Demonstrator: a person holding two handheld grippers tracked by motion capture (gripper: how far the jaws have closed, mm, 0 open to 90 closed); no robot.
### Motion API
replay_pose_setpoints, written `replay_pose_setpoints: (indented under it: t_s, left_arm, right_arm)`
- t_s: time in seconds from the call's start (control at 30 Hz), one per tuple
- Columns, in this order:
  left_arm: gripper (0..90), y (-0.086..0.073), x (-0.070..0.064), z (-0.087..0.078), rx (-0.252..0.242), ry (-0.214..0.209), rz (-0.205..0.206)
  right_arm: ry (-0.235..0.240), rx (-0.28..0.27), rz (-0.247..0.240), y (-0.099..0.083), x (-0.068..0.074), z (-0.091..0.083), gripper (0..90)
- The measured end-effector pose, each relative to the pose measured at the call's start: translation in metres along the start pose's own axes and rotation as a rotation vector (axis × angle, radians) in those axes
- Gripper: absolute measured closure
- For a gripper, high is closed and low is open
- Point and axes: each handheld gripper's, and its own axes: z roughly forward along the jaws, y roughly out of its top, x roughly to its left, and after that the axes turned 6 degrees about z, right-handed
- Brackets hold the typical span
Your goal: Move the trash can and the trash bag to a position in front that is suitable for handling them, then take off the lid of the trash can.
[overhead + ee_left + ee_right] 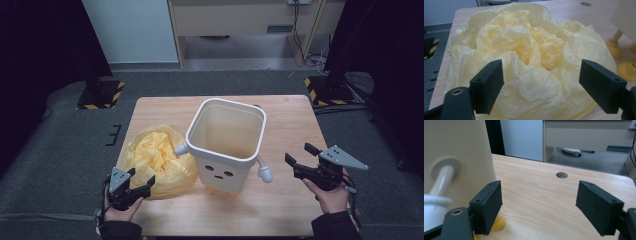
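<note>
Counting: 1 yellow bag [156,160], 1 bin [227,145], 2 grippers w/ fingers apart.

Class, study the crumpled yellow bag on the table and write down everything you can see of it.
The yellow bag is thin, slightly see-through plastic, crumpled into a loose rounded heap with many folds and a hollow at its middle. It lies on the wooden table, left of the cream bin, its edge close to the bin's yellow feet. The left gripper stands open around its near side; contact cannot be told.
</note>
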Motion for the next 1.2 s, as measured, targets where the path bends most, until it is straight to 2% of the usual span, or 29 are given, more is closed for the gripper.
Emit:
replay_pose_setpoints:
  t_s: [0.07,0.1,0.2,0.23,0.3,0.33,0.4,0.5,0.77,0.87,1.0,1.13,1.2]
  left_arm:
    - [19.5,0.001,-0.001,0.001,0.002,0.001,0.008]
    - [19.6,0.001,-0.001,0.001,0.002,0.001,0.008]
    - [19.6,0.002,-0.002,0.004,-0.001,0.000,0.002]
    - [19.5,0.002,-0.002,0.004,-0.001,0.000,0.002]
    - [19.5,0.002,-0.001,0.005,-0.002,0.001,-0.002]
    - [19.3,0.001,-0.001,0.006,0.000,0.000,-0.002]
    - [19.2,0.001,0.000,0.009,0.003,-0.001,-0.009]
    - [19.0,0.001,0.001,0.014,0.011,-0.015,-0.022]
    - [19.1,0.007,-0.005,0.017,-0.012,-0.022,-0.004]
    - [19.1,0.008,-0.006,0.021,-0.005,-0.029,0.000]
    - [19.1,0.009,-0.006,0.025,-0.003,-0.041,0.002]
    - [19.1,0.010,-0.007,0.026,-0.005,-0.048,0.009]
    - [19.1,0.011,-0.008,0.028,0.000,-0.055,0.020]
  right_arm:
    - [0.000,-0.007,0.010,0.013,0.000,0.000,19.2]
    - [0.000,-0.007,0.010,0.013,0.000,0.000,19.2]
    - [-0.005,-0.063,0.014,0.039,0.002,-0.003,17.8]
    - [-0.005,-0.063,0.014,0.039,0.002,-0.003,17.8]
    - [-0.001,-0.090,0.011,0.052,0.004,-0.004,17.8]
    - [0.001,-0.103,0.002,0.065,0.005,-0.005,17.9]
    - [0.002,-0.109,0.000,0.071,0.006,-0.004,17.9]
    - [0.012,-0.122,0.006,0.091,0.006,0.000,18.4]
    - [0.025,-0.122,-0.005,0.113,0.014,0.011,21.7]
    - [0.036,-0.121,-0.020,0.122,0.020,0.015,22.5]
    - [0.061,-0.099,-0.050,0.134,0.031,0.028,24.9]
    - [0.084,-0.092,-0.060,0.138,0.039,0.036,27.7]
    - [0.099,-0.062,-0.093,0.140,0.047,0.045,30.7]
